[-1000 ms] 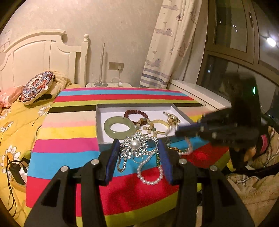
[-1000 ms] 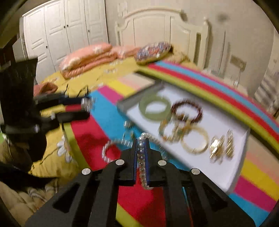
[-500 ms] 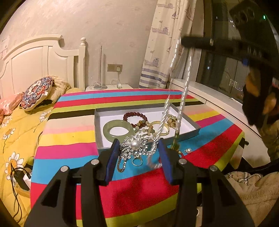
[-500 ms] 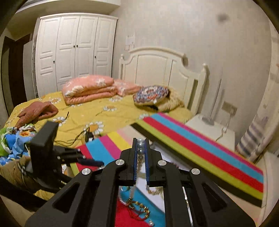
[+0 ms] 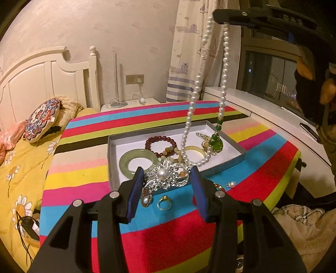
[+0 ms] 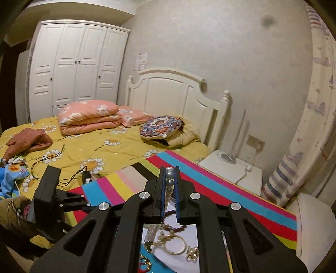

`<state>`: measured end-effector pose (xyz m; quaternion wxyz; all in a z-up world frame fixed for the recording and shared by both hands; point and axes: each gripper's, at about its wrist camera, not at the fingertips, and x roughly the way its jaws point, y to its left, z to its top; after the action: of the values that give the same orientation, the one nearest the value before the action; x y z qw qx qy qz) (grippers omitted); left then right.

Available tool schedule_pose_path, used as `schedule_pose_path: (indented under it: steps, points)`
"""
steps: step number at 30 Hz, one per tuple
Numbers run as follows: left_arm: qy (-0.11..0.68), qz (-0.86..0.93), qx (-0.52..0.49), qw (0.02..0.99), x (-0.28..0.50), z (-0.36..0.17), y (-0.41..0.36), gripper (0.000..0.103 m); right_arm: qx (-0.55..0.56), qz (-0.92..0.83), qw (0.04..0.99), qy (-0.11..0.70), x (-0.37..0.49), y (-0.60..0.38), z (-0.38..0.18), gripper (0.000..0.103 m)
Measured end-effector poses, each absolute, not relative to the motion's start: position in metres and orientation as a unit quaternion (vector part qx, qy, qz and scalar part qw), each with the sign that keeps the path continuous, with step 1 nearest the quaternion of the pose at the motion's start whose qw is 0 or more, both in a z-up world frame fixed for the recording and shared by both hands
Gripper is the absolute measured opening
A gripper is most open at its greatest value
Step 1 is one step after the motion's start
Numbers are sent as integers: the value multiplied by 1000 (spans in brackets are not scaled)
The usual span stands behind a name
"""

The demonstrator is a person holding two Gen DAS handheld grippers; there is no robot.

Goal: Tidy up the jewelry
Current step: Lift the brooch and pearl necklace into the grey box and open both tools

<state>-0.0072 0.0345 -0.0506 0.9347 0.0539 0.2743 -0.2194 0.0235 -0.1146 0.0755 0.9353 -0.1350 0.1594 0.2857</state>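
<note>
My right gripper (image 6: pixel 169 174) is shut on a pearl necklace (image 5: pixel 225 63) and holds it high; in the left wrist view it (image 5: pixel 218 17) is at the top right. The necklace hangs down with its green pendant (image 5: pixel 216 143) and lower loop over the grey tray (image 5: pixel 222 166). The tray holds a jade bangle (image 5: pixel 138 161), a dark red bead bracelet (image 5: pixel 160 141), a gold bangle (image 5: pixel 194 150) and gold pieces. My left gripper (image 5: pixel 167 184) is open and empty, low over the striped table, just before a silver pearl brooch (image 5: pixel 163 174).
A gold ring (image 5: pixel 164 202) and a small pearl earring (image 5: pixel 231 184) lie on the striped cloth (image 5: pixel 168 235) near the tray. A bed (image 6: pixel 63 147) with pillows stands left of the table. A white nightstand (image 6: pixel 231 166) and a curtain (image 5: pixel 189 52) are behind it.
My right gripper has lifted the pearl necklace off the cloth and carried it up over the tray. The left gripper has stayed open and nearly still.
</note>
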Motion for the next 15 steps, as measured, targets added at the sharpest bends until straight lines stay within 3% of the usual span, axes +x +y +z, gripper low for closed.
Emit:
schedule_pose_path:
  steps: [15]
  points:
    - [300, -208, 118, 923, 41, -71, -19, 45, -125, 228, 950, 173, 80, -125, 68, 8]
